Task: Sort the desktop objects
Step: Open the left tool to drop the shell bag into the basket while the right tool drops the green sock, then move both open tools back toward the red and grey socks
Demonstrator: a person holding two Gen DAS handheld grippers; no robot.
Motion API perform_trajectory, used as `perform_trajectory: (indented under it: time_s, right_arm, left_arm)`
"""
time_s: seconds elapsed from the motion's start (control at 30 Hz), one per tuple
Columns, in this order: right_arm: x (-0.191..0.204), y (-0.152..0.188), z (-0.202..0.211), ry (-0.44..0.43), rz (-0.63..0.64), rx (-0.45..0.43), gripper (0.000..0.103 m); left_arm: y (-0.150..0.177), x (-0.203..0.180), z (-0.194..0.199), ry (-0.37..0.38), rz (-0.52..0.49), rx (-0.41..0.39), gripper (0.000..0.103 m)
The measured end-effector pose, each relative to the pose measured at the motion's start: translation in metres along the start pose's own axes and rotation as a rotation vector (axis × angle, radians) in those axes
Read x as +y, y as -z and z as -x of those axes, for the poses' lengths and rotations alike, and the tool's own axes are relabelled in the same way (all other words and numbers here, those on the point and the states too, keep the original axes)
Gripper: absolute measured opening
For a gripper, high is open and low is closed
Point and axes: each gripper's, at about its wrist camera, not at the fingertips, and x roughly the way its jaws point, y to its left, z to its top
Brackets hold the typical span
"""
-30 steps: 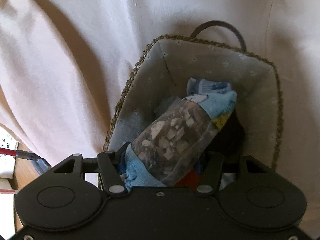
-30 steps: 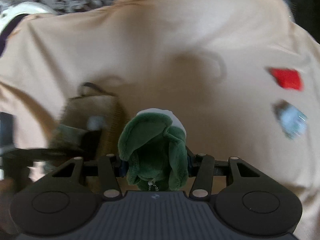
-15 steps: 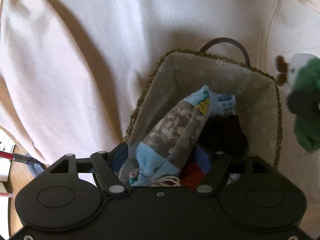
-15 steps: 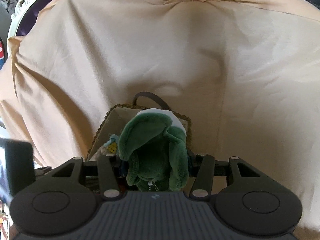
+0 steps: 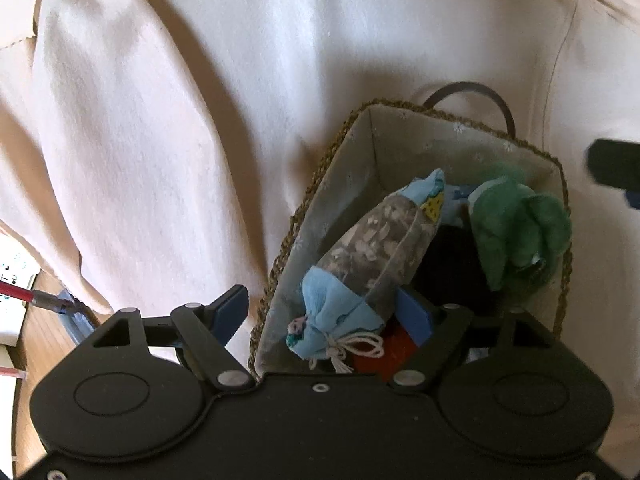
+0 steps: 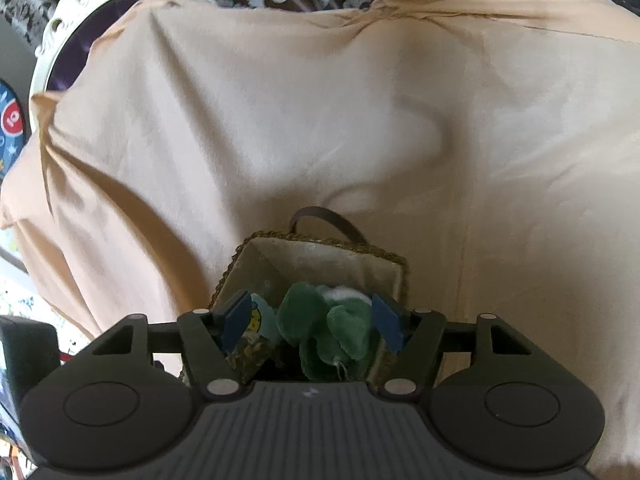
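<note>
the green plush toy (image 5: pixel 520 228) lies in the far right corner of the lined woven basket (image 5: pixel 344 184), slumped against the wall with its white patch turned up. beside it, leaning along the left wall, is a blue drawstring pouch (image 5: pixel 372 256) with a camouflage-looking middle and a white cord knotted at the near end; something dark and something red sit underneath, too hidden to name. both look soft and light, the sort of thing that squashes rather than slips, so a pinch across the plush's body or around the pouch's gathered neck should hold well.

the right gripper (image 6: pixel 312 322) hangs just above the basket with its fingers spread, the plush below and between them but not held. the left gripper (image 5: pixel 324 314) is spread wide too, one blue finger (image 5: pixel 230 312) outside the basket's left wall, the other down by the pouch; i can't tell if it touches.

the basket, with its dark handle (image 5: pixel 468 98) at the back, sits on a tabletop draped in a beige cloth (image 6: pixel 280 120). i'd say both drops are done.
</note>
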Motion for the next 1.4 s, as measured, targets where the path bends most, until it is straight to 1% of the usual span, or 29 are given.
perform_trajectory:
  time_s: [0.1, 0.17, 0.23, 0.27, 0.3, 0.33, 0.37, 0.4, 0.43, 0.5, 0.53, 0.6, 0.63, 0.7, 0.8, 0.9, 1.03, 1.13, 1.2, 1.27, 1.3, 1.33, 1.4]
  right_arm:
    - [-0.014, 0.006, 0.011, 0.017, -0.025, -0.018, 0.068]
    - [-0.027, 0.014, 0.02, 0.036, -0.048, -0.037, 0.068]
    - [-0.04, 0.02, 0.029, 0.066, -0.079, -0.056, 0.068]
    - [-0.048, 0.025, 0.034, 0.081, -0.096, -0.068, 0.069]
    - [-0.058, 0.032, 0.041, 0.102, -0.111, -0.079, 0.069]
    - [-0.067, 0.037, 0.048, 0.129, -0.125, -0.089, 0.069]
    - [-0.078, 0.043, 0.054, 0.165, -0.14, -0.103, 0.071]
    - [-0.091, 0.048, 0.061, 0.207, -0.159, -0.118, 0.073]
    - [-0.104, 0.055, 0.068, 0.247, -0.183, -0.134, 0.074]
    - [-0.132, 0.067, 0.076, 0.321, -0.234, -0.154, 0.079]
    - [-0.148, 0.074, 0.08, 0.369, -0.261, -0.162, 0.079]
    - [-0.181, 0.086, 0.084, 0.485, -0.308, -0.156, 0.079]
    - [-0.197, 0.091, 0.086, 0.529, -0.334, -0.147, 0.079]
    - [-0.231, 0.105, 0.091, 0.588, -0.397, -0.133, 0.08]
    - [-0.275, 0.125, 0.098, 0.628, -0.488, -0.116, 0.08]
    - [-0.31, 0.14, 0.102, 0.646, -0.552, -0.102, 0.081]
    - [-0.345, 0.157, 0.104, 0.651, -0.602, -0.085, 0.081]
    - [-0.354, 0.161, 0.097, 0.637, -0.61, -0.081, 0.082]
    - [-0.355, 0.163, 0.097, 0.621, -0.588, -0.109, 0.095]
    - [-0.354, 0.162, 0.09, 0.642, -0.557, -0.094, 0.099]
    - [-0.353, 0.163, 0.088, 0.65, -0.535, -0.094, 0.102]
    - [-0.351, 0.163, 0.085, 0.658, -0.512, -0.1, 0.103]
    - [-0.35, 0.167, 0.083, 0.68, -0.476, -0.112, 0.103]
  left_arm:
    - [-0.006, -0.004, -0.012, 0.01, -0.008, 0.002, 0.077]
    - [-0.016, -0.008, -0.028, 0.018, 0.001, 0.026, 0.073]
    - [-0.028, -0.014, -0.039, -0.016, 0.002, 0.021, 0.071]
    - [-0.035, -0.019, -0.042, -0.052, -0.011, 0.008, 0.071]
    - [-0.044, -0.024, -0.045, -0.076, -0.024, 0.001, 0.068]
    - [-0.052, -0.028, -0.045, -0.075, -0.028, 0.002, 0.067]
    - [-0.059, -0.031, -0.042, -0.085, -0.02, 0.002, 0.065]
    - [-0.065, -0.036, -0.036, -0.091, -0.017, -0.02, 0.061]
    - [-0.069, -0.041, -0.029, -0.097, -0.024, -0.045, 0.061]
    - [-0.075, -0.054, -0.009, -0.09, -0.043, -0.102, 0.064]
    - [-0.077, -0.062, 0.0, -0.073, -0.051, -0.123, 0.068]
    - [-0.078, -0.079, 0.015, -0.039, -0.076, -0.152, 0.072]
    - [-0.076, -0.088, 0.023, -0.03, -0.097, -0.162, 0.072]
    - [-0.073, -0.116, 0.034, -0.015, -0.158, -0.183, 0.073]
    - [-0.065, -0.162, 0.045, 0.016, -0.261, -0.199, 0.078]
    - [-0.054, -0.215, 0.049, 0.051, -0.382, -0.194, 0.078]
    - [-0.036, -0.293, 0.046, 0.08, -0.549, -0.179, 0.078]
    - [-0.025, -0.344, 0.038, 0.122, -0.633, -0.148, 0.078]
    - [-0.021, -0.378, 0.032, 0.159, -0.672, -0.132, 0.078]
    - [-0.017, -0.409, 0.025, 0.181, -0.7, -0.128, 0.078]
    - [-0.016, -0.425, 0.019, 0.183, -0.716, -0.135, 0.078]
    - [-0.016, -0.436, 0.012, 0.178, -0.731, -0.147, 0.078]
    - [-0.012, -0.462, 0.002, 0.143, -0.756, -0.175, 0.078]
